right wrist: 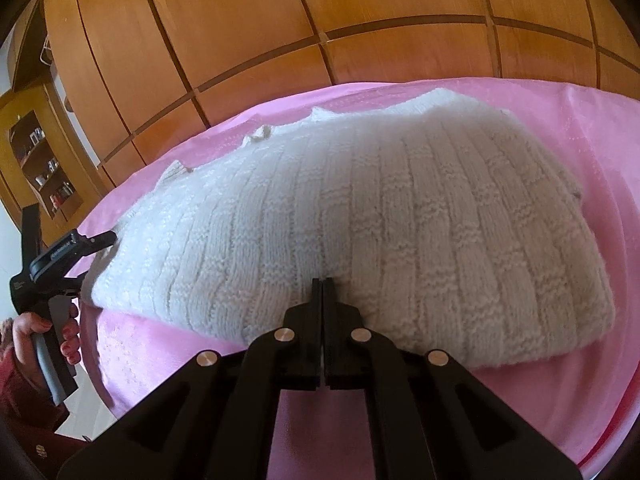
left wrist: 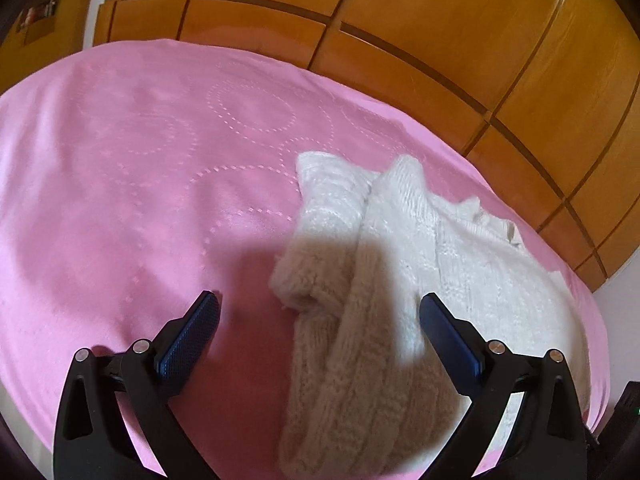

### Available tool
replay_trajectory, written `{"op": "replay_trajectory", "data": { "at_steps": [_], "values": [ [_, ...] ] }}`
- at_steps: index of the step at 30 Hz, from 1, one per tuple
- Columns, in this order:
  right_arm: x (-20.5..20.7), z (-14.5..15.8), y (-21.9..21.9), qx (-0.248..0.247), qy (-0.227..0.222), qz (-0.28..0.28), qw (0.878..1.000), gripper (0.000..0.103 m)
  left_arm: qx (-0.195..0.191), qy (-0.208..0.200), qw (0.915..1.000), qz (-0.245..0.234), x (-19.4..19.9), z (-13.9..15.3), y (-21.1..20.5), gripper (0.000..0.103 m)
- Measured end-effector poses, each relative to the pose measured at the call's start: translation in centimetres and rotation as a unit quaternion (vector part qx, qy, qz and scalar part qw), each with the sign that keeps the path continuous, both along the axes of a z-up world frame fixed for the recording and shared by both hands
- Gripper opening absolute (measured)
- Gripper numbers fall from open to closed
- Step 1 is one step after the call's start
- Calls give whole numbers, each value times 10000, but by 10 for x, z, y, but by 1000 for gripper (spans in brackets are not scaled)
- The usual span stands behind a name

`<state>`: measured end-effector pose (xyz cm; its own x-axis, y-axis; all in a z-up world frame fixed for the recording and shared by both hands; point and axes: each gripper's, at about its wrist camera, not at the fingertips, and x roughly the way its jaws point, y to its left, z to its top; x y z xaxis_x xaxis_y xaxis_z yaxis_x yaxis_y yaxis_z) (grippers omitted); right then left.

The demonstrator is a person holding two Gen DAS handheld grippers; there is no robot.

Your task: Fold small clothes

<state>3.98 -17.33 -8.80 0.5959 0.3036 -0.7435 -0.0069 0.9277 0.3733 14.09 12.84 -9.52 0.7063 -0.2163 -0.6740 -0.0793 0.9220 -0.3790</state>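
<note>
Sweater (right wrist: 360,216): white ribbed knit, lying on our pink bedspread (left wrist: 120,180), sleeves (left wrist: 320,208) already turned in over the body. Right gripper (right wrist: 322,282): fingers together, seemingly pinching the near hem, though the contact is hidden. Left gripper (left wrist: 320,312): fingers wide apart, poised over a sleeve. Step in hand: we judge mid-fold. Next: left must close on cloth, then both carry the hem toward the collar.

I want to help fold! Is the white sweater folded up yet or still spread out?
Partly folded. The white sweater lies on the pink blanket with its sleeves laid over the body, which is not yet folded smaller.
</note>
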Motion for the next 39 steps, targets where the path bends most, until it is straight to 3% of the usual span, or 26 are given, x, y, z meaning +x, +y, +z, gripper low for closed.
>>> {"op": "replay_trajectory", "data": {
  "at_steps": [4,7,9,12,15,20,32,39],
  "values": [
    [-2,0,-2,4,-18,-20,10000,0,-340,94,9994,38,11,1,5,98],
    [-1,0,-1,-38,-21,-17,10000,0,-544,197,9983,67,20,1,6,86],
    [-1,0,-1,-23,-16,-21,10000,0,-535,366,9979,-23,31,-1,1,52],
    [-2,1,-1,-10,-23,-31,10000,0,-552,527,9968,-234,38,0,-10,27],
    [-3,1,-2,6,-22,-40,10000,0,-583,524,9967,-203,36,6,-13,22],
    [-2,0,-4,119,-12,-41,9999,0,-1103,374,9932,-36,32,23,-6,20],
    [-7,0,-13,407,-41,-93,9991,0,-1037,-572,9900,-771,10,99,-63,19],
    [-4,-3,-17,518,-67,-68,9986,0,-1049,-716,9867,-1012,5,118,-86,19]
  ]
}}
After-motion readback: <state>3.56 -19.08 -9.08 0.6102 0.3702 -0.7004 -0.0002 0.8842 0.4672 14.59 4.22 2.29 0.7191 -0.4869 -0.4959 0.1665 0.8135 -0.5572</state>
